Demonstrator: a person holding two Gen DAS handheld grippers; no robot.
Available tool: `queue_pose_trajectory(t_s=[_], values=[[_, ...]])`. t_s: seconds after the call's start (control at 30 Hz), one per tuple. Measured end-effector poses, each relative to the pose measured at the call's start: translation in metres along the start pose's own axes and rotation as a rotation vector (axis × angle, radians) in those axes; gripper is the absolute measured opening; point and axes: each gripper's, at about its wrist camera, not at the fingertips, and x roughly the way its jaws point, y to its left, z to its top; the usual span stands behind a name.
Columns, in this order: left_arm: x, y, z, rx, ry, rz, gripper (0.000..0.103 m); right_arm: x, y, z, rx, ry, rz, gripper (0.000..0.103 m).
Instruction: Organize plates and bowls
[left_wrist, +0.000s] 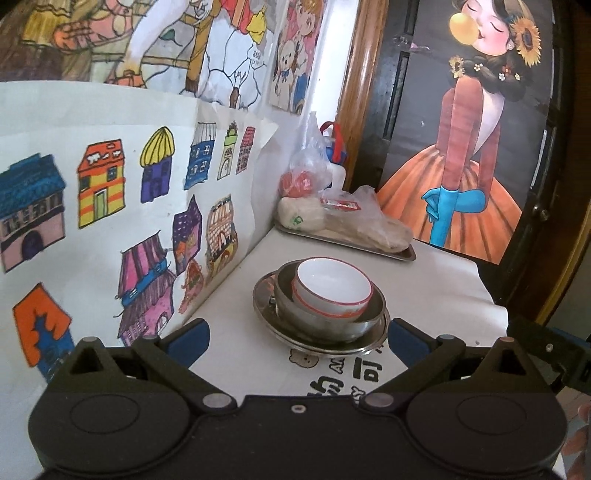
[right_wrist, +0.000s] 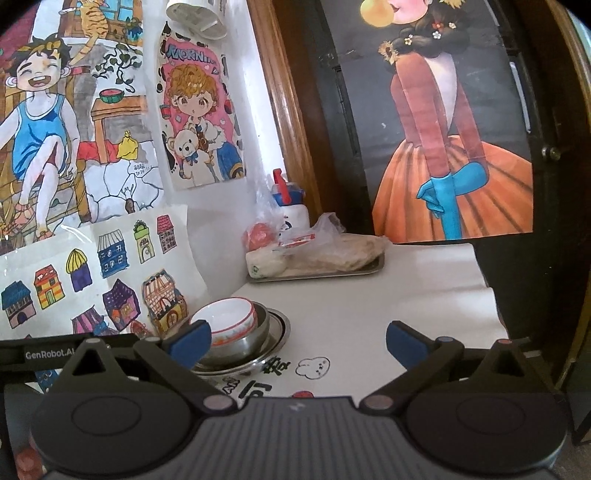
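So the stack is sitting on the desk (left_wrist: 424, 280) right in front of the left hand-held gripper (left_wrist: 298, 338): a white bowl with a red rim (left_wrist: 332, 288) nested inside a steel bowl (left_wrist: 325, 325), and that one sits on a shallow steel plate (left_wrist: 266, 295). The white bowl looks tilted, leaning toward the far left side of the steel bowl rather than sitting flat. The left hand-held gripper has its blue-padded fingers spread wide with nothing between them, and the plate's near edge lies just beyond the fingertips, roughly centred in the gap.

From the right hand-held gripper (right_wrist: 298, 341) the same stack is off to the left, partly hidden behind its left finger; you can see the white bowl (right_wrist: 225, 321), the steel bowl (right_wrist: 255, 339) and the plate rim (right_wrist: 280, 328). This one is wide open too and empty, hovering over bare desk (right_wrist: 369, 295) with some printed cartoon characters on it.

Further back past both, against the corner, there's a metal tray (left_wrist: 402, 254) with bagged food (left_wrist: 373, 225) on it, and a white bottle with a blue and red cap (right_wrist: 291, 206) behind that. Kids' drawings of houses (left_wrist: 99, 184) cover the wall to the left, and a big poster of a girl in an orange skirt (left_wrist: 461, 177) stands to the far right.
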Motion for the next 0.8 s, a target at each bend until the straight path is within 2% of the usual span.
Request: queue_pose_trajectory(t_s=[0.4,0.67,0.8], values=[[-0.028,-0.003,-0.028,0.048,-0.075,0.013,0.102,-0.03,0.008,-0.022,-0.002,-0.035,-0.037,0.103],[-0.039,-0.002,-0.046,0.061,-0.106,0.017,0.102,-0.041,0.006,-0.041,0.048,-0.016,-0.031,0.103],[-0.042,0.0,-0.058,0.065,-0.114,0.031,0.102,-0.044,0.006,-0.05,0.047,-0.017,-0.056,0.103]])
